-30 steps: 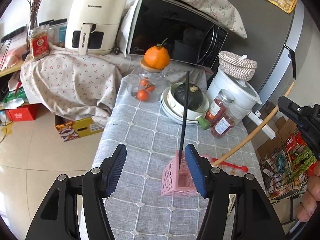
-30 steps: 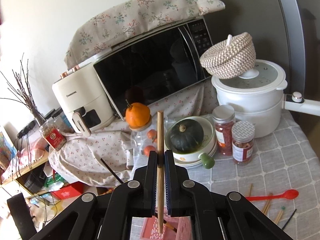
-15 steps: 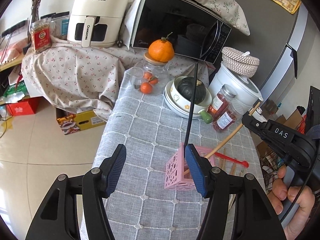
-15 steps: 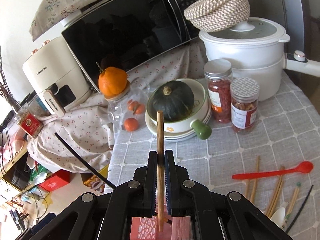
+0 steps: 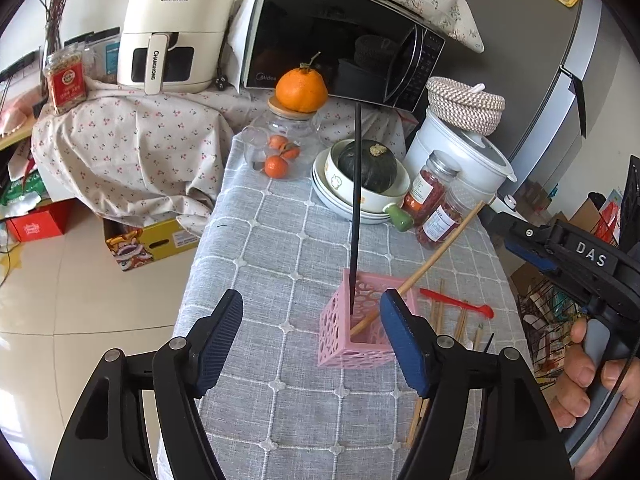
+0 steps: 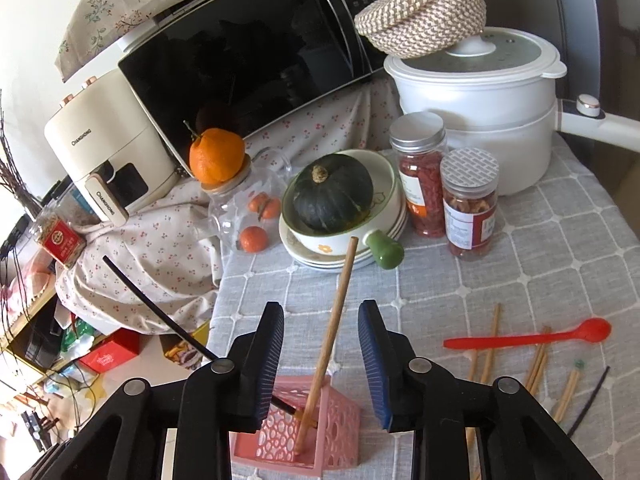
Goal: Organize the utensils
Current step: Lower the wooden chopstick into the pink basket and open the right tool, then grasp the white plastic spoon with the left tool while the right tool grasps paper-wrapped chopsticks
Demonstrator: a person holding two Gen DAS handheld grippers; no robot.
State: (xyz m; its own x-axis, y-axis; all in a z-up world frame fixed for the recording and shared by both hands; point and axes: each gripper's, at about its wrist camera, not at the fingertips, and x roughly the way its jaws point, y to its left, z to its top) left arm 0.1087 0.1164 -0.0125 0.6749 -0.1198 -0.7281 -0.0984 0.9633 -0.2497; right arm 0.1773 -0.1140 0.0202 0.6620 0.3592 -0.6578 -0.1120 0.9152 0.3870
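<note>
The wooden chopstick (image 6: 334, 332) is seen as a long, pale-brown round stick standing tilted in the pink perforated holder (image 6: 320, 428), its lower end on the holder's floor and its upper end leaning toward the bowl with the green squash (image 6: 334, 196). A black chopstick (image 6: 156, 308) is lodged in the same holder and slants the opposite way. The holder is a small square basket with round cut-outs in its walls, set on the grey checked cloth of the counter (image 5: 280, 248). Further wooden chopsticks (image 6: 538, 364), a red spoon (image 6: 532, 338) and one more black stick are scattered on the cloth just beside the holder. The right gripper (image 6: 322, 364) is held above the holder with its jaws spread to either side of the wooden chopstick, no contact being visible. Half a second earlier that chopstick was pinched upright between those jaws; it has since been released and has tipped over against the holder's rim. The left gripper (image 5: 312, 340) is held near the holder with its jaws spread wide and nothing between them, as was the case in the earlier frames. In the left wrist view the right gripper is seen drawn back toward the counter's far edge, clear of the chopstick.
</note>
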